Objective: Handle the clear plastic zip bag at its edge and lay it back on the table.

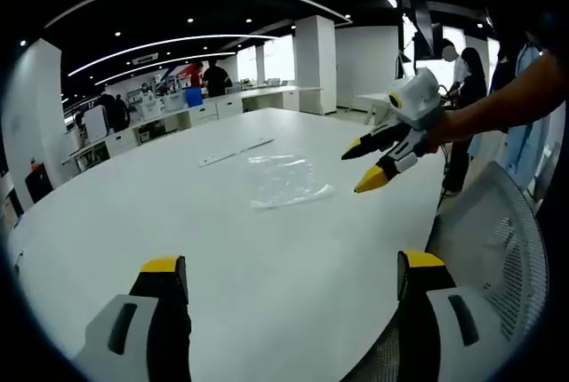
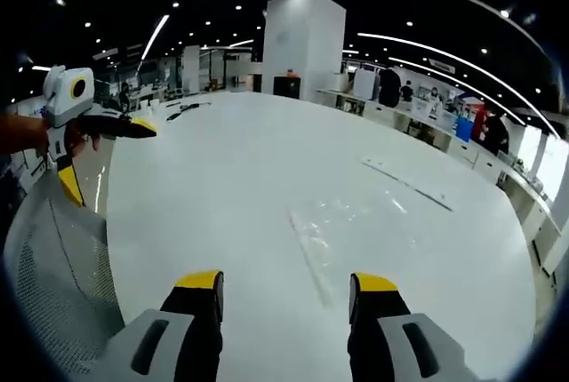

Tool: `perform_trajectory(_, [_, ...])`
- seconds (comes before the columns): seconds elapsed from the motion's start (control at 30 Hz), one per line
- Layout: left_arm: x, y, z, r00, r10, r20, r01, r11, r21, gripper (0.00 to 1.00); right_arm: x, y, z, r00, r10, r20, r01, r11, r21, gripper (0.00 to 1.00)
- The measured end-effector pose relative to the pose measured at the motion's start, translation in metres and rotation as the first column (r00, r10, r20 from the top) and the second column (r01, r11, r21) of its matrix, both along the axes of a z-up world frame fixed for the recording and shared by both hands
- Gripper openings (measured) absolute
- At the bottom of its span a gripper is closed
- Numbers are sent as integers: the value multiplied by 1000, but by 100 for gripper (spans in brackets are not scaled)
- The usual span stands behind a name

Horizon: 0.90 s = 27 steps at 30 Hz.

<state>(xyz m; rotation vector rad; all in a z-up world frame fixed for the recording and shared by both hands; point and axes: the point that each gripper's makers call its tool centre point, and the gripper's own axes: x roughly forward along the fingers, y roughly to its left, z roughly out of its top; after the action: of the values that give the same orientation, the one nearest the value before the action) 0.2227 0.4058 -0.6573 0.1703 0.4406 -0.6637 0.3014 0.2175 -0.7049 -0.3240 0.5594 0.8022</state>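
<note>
Clear zip bag flat on white table, untouched.

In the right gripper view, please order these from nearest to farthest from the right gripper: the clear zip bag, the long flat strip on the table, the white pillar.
1. Clear zip bag, flat on the table just ahead of the right gripper.
2. Long flat strip, farther along the table, to the right.
3. White pillar, beyond the table's far end.
</note>
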Motion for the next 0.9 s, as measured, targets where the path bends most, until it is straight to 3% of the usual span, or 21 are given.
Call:
perform_trajectory(0.23, [0,1,0,1000,-5,1,5,1000,5,95,10,0,-18,1000,10,-16,-10,1000,-27,44])
perform_trajectory(0.43, [0,2,-1,1000,-5,-4,5,1000,3,93,16,7,-22,999,42,-19,-43,997,-63,34])
perform_trajectory(0.9, [0,0,-2,1000,-11,-11,11,1000,6,91,34,-4,-52,995,-5,-97,-9,990,-140,22])
